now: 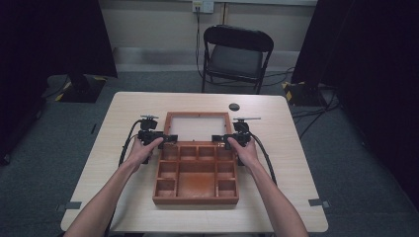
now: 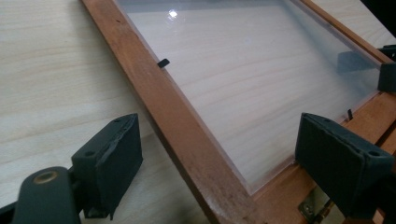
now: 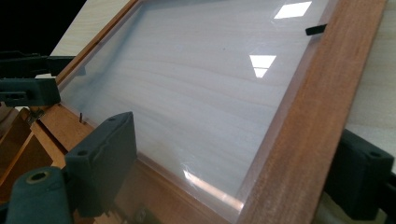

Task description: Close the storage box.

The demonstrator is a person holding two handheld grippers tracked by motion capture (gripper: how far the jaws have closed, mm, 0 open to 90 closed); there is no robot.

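High view: lid frame point(image 1: 169, 129) between open grippers

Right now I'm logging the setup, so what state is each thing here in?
Box: open, compartments look empty.
Lid: swung back, lying on the table, clear pane up.
Left gripper: open, jaws either side of the lid's side rail, not pressing.
Right gripper: open, jaws astride the lid's other rail.
Chair: unfolded, empty.

The compartment tray point(image 1: 196, 174) lies on the table point(image 1: 123, 113), its glazed lid point(image 1: 198, 126) flat behind it. A folding chair point(image 1: 236, 55) stands beyond the table.
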